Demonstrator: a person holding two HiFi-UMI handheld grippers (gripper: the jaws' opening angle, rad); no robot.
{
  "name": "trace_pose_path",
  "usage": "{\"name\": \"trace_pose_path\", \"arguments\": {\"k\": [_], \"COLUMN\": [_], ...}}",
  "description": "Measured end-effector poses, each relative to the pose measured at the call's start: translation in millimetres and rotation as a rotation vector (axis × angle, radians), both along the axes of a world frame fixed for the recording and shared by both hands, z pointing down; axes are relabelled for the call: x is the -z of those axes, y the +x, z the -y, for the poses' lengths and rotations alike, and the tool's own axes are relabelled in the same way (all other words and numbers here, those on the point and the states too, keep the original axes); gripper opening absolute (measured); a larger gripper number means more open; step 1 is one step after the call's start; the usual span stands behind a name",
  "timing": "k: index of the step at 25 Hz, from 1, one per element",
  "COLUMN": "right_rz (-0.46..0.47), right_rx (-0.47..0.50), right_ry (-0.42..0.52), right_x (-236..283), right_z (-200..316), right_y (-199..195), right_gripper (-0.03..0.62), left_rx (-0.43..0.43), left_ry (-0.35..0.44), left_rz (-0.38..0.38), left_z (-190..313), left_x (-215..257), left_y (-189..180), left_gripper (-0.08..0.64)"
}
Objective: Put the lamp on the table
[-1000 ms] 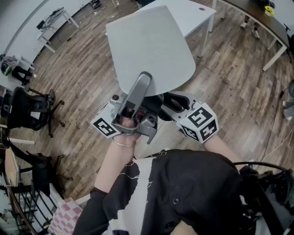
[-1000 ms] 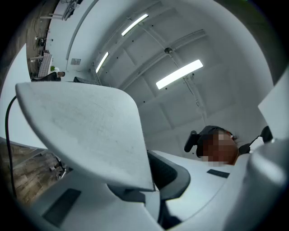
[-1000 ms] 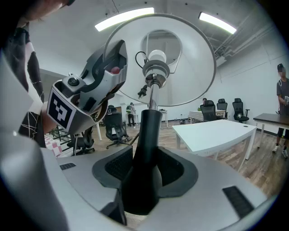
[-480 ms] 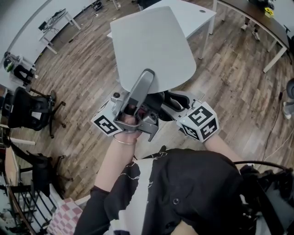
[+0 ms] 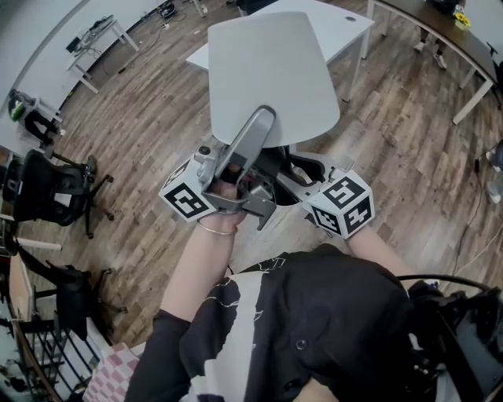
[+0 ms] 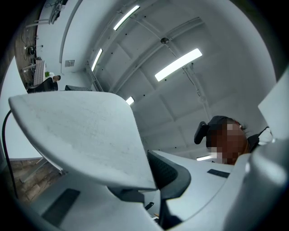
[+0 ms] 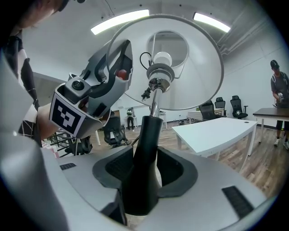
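Observation:
The lamp has a wide white shade (image 5: 271,74), a bulb socket (image 7: 160,67) and a black stem (image 7: 144,158). I carry it in the air with both grippers. My left gripper (image 5: 261,122) points upward and is shut on the rim of the shade (image 6: 81,135). My right gripper (image 5: 284,169) sits lower, hidden partly under the shade, and is shut on the black stem, which stands upright between its pads (image 7: 174,169). The white table (image 5: 346,23) lies just beyond the shade; in the right gripper view this table (image 7: 216,131) is ahead to the right.
Wood floor lies below. Black office chairs (image 5: 47,188) stand at the left. A dark long table (image 5: 448,39) runs along the upper right. A person (image 7: 277,85) stands at a desk at the far right, and more chairs (image 7: 226,106) stand behind the white table.
The lamp and both grippers have shifted a little to the right and up in the head view, closer to the white table. Both grips are unchanged.

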State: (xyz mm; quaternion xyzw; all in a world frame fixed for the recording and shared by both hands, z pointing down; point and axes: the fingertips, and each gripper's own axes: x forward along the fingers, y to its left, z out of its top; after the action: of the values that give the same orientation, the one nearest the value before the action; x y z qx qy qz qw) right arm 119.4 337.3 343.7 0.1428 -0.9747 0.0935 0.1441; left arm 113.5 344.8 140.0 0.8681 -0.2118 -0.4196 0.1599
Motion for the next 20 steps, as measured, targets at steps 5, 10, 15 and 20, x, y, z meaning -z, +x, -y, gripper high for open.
{"name": "trace_pose_path", "arguments": {"k": [5, 10, 15, 20], "right_rz": [-0.009, -0.010, -0.006, -0.005], "right_rx": [-0.020, -0.035, -0.025, 0.006], "right_ry": [-0.018, -0.027, -0.028, -0.023], "right_x": [-8, -11, -11, -5], "right_z": [12, 32, 68, 115], "right_y": [-8, -17, -29, -45], "right_gripper": [0.175, 0.170, 0.169, 0.167], "left_rx": [-0.010, -0.006, -0.011, 0.014], "left_ry": [-0.020, -0.028, -0.017, -0.016], "left_rz": [-0.011, -0.020, -0.038, -0.025], "left_z": [16, 35, 68, 112], "left_x": [-7, -11, -8, -4], "left_y": [-9, -22, -33, -46], "left_gripper": [0.020, 0.020, 0.020, 0.020]}}
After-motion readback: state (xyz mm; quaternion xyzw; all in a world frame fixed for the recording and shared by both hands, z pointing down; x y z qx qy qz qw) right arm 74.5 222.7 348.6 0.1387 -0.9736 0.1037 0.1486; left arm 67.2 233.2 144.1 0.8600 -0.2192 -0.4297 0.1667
